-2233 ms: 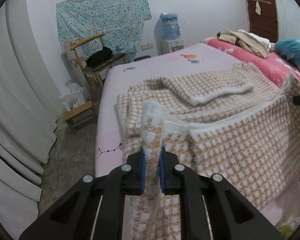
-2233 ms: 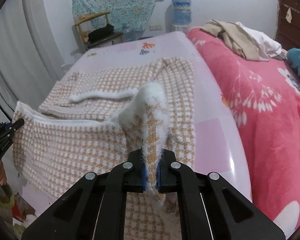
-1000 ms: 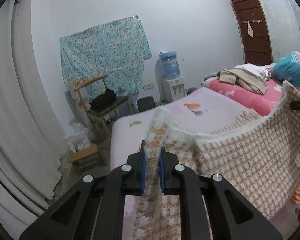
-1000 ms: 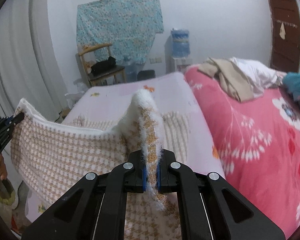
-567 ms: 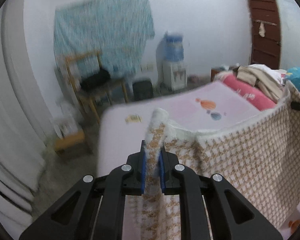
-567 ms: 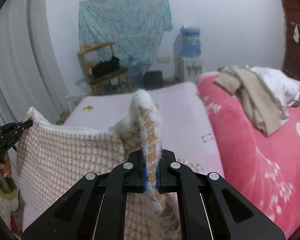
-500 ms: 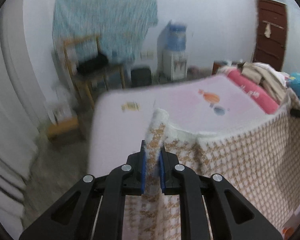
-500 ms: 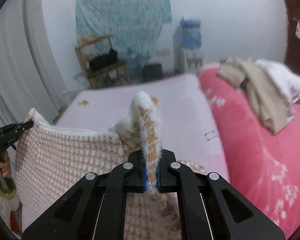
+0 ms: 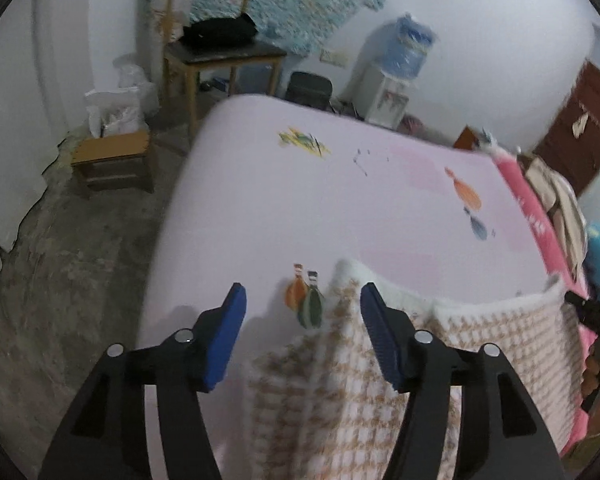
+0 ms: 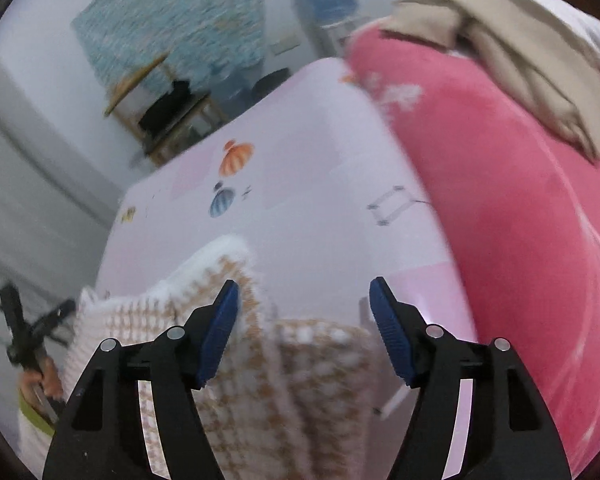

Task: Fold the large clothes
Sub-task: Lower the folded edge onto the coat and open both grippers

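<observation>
The left wrist view shows the floor, a small wooden stool (image 9: pixel 114 158), a wooden chair (image 9: pixel 216 46) with a black bag on it, a water cooler (image 9: pixel 396 76) and a brown door (image 9: pixel 580 120). The right wrist view does not show the floor or the door. It shows a big pink blanket (image 10: pixel 532 208) along the right side of the bed, with beige clothes (image 10: pixel 512 52) piled on it. That view is blurry.

The left gripper (image 9: pixel 300 328) is spread wide. Its blue pads (image 9: pixel 226 336) hold nothing. The right pad touches or sits just in front of the sweater's fluffy white edge; I cannot tell which. The right gripper (image 10: pixel 304 328) is spread wide too and pinches nothing. Its left pad is just in front of the sweater's edge.

The sweater (image 9: pixel 352 392) is knitted with small tan and white checks and has a fuzzy white border. It lies on the near edge of the bed (image 9: pixel 320 200), on a pale pink sheet with little drawings. It looks bunched and folded over, with a white seam running across it. In the left wrist view it spreads from the middle to the near right corner. In the right wrist view the sweater (image 10: pixel 284 380) fills the near left part, and the other gripper shows at its far left end.
</observation>
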